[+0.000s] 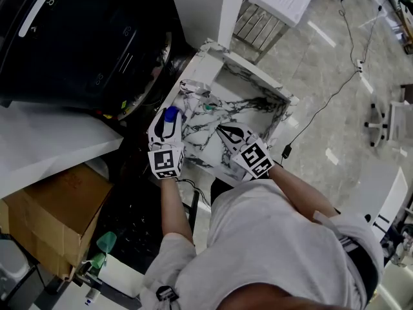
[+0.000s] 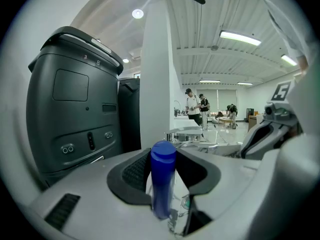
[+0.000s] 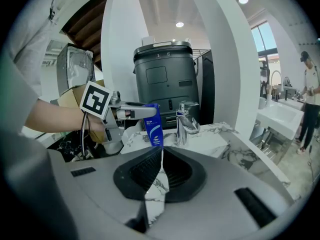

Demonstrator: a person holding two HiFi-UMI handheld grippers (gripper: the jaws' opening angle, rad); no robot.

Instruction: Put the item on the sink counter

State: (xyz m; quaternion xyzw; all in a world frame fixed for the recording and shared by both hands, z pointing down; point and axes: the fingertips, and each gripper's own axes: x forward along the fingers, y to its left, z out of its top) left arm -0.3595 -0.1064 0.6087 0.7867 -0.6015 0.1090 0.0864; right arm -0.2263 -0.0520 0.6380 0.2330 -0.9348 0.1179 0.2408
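From the head view, the left claw (image 1: pixel 166 131) reaches over the near left part of the marble desk (image 1: pixel 197 137) with a blue bottle (image 1: pixel 171 114) in it, beside the sunken basin (image 1: pixel 248 105). The right claw (image 1: pixel 227 134) rests near the desk's front edge, apart from the bottle. In the left gripper view the bottle stands upright between the jaws, cap uppermost, and the ribbed pads press on its sides, so this claw is clamped on it. A tall black machine (image 2: pixel 75 114) fills the left of that view. In the right gripper view the jaws meet with nothing between them. Straight ahead, the left claw grips the bottle high on its body, just beside the chrome faucet (image 3: pixel 184 119). The bottle's base sits low, at about the level of the marble, but the claw's own body hides the contact, so whether it stands on the desk cannot be told. The bottle looks like small plastic toiletry packaging: probably light, fairly stiff, with smooth walls that may slip under a loose hold. It is tall and narrow, so it would likely topple if released at a tilt. A hold across the flat sides of the body, below the cap, seems safest, and the base should be planted squarely before the pads part.
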